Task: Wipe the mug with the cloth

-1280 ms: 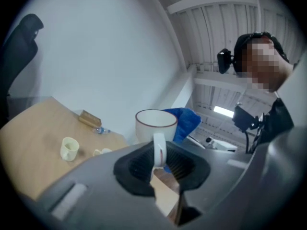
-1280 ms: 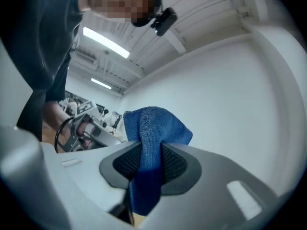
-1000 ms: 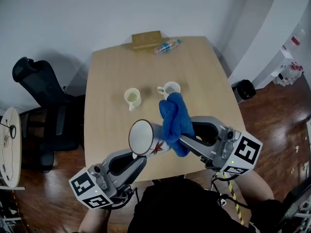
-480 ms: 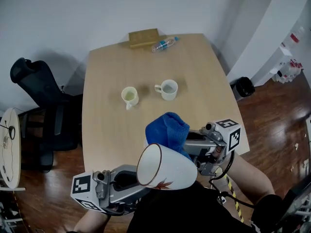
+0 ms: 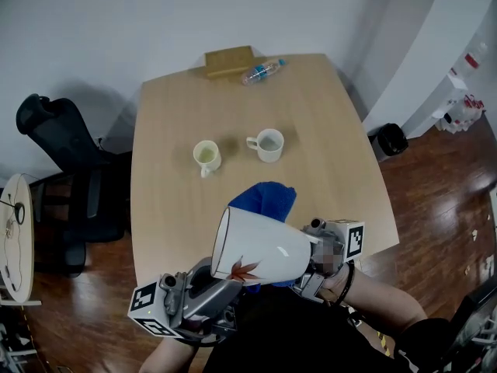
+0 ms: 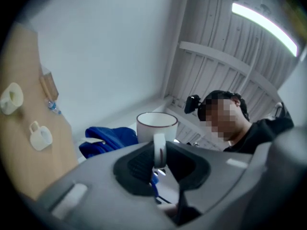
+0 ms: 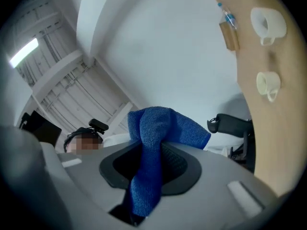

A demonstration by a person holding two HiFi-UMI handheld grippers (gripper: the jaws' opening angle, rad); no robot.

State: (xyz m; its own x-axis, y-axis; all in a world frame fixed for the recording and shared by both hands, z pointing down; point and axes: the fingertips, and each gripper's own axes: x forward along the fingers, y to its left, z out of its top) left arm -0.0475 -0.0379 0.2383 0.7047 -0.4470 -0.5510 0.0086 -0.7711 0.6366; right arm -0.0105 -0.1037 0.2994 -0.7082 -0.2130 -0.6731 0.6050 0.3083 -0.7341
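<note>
White glazed ceramic mug with a dark rim and a red leaf motif (image 5: 264, 247) is held in the air above the near edge of the light wooden table (image 5: 326, 130), close under the head camera. The left hand-held gripper (image 6: 158, 159) carries it: the jaws are closed narrow on the mug's handle, with the body standing beyond the jaw tips.

In the head view the mug's long axis runs left to right. The mouth faces left and the base points right, toward the right hand-held gripper (image 7: 151, 162). That gripper is clamped nearly shut on a blue terry cloth (image 5: 264, 199), with a bunched fold standing out past the jaw tips.

The cloth lies just beyond the far side of the mug's wall. Contact between the two cannot be confirmed, as the mug covers the meeting point. The right hand is the nearer one to the mug's base and outer wall.

Both hands are raised and drawn in toward the person's chest, with the grippers converging. Two small pale mugs (image 5: 206, 155) stand well apart on the far table.
</note>
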